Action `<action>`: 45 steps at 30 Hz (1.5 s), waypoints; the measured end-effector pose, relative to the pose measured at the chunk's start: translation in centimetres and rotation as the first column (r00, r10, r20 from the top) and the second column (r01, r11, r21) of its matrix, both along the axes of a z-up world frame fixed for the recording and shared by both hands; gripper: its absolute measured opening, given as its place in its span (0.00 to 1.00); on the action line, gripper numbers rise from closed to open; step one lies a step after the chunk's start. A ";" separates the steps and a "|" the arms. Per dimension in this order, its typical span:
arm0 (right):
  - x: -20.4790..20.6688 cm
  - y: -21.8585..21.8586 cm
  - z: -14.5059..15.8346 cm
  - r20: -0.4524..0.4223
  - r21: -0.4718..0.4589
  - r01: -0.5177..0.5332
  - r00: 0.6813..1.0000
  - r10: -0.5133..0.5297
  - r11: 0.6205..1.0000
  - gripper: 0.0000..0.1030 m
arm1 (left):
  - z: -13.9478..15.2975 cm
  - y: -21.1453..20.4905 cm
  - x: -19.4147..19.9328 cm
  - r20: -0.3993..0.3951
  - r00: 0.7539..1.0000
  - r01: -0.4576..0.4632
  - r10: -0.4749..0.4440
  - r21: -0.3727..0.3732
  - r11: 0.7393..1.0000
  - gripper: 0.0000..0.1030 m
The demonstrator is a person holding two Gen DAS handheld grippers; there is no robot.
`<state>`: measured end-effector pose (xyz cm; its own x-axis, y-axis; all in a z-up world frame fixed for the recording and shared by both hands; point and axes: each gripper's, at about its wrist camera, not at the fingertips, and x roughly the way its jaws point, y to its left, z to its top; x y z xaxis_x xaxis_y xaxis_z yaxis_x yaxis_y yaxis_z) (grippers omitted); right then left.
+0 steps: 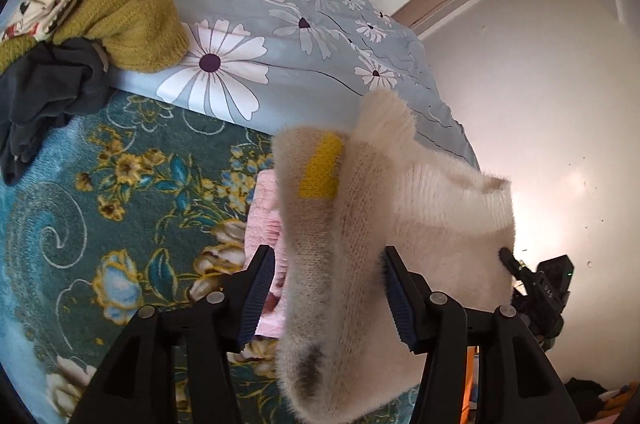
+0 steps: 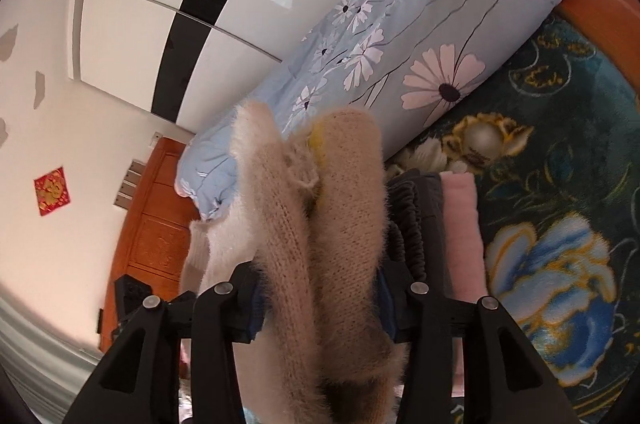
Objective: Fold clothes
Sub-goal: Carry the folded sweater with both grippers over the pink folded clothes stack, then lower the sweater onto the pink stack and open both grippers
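A fluffy cream knitted sweater (image 1: 360, 207) with a yellow patch is held up above the bed between both grippers. My left gripper (image 1: 326, 298) has its jaws around a thick folded edge of it. In the right wrist view the same sweater (image 2: 340, 224) fills the gap of my right gripper (image 2: 320, 300), whose jaws press on a bunched fold. The right gripper (image 1: 536, 284) also shows in the left wrist view, at the sweater's far edge. A folded pink garment (image 1: 264, 232) lies below on the bed; it also shows in the right wrist view (image 2: 464, 236) beside a folded dark grey garment (image 2: 412, 220).
A teal floral blanket (image 1: 120, 207) covers the bed. A light blue flowered duvet (image 1: 248, 35) is rolled along the far side. A pile of unfolded clothes, mustard knit (image 1: 132, 23) and dark grey (image 1: 48, 91), lies at far left. White wall and wardrobe (image 2: 132, 23) stand behind.
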<state>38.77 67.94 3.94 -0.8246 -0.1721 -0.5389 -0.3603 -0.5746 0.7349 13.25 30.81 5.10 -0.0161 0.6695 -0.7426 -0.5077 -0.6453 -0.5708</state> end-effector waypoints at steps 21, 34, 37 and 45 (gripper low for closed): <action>-3.4 -5.6 1.7 0.103 0.326 -0.042 0.995 0.009 0.944 0.52 | -0.2 2.4 4.1 -0.116 0.987 0.108 -0.109 -0.009 0.994 0.58; -2.1 -9.8 6.5 0.041 0.410 0.003 0.999 -0.022 0.912 0.53 | -0.6 -2.0 3.6 -0.107 0.992 0.075 -0.072 0.024 0.997 0.65; -2.2 -13.2 7.9 0.025 0.445 -0.038 0.999 0.030 0.894 0.58 | -0.8 -2.5 4.0 -0.135 0.987 0.087 -0.084 0.013 0.996 0.71; -3.2 -21.6 9.7 0.040 0.524 -0.218 0.972 0.232 0.824 0.71 | -1.2 -3.9 4.9 -0.197 0.974 0.109 -0.109 -0.011 0.994 0.88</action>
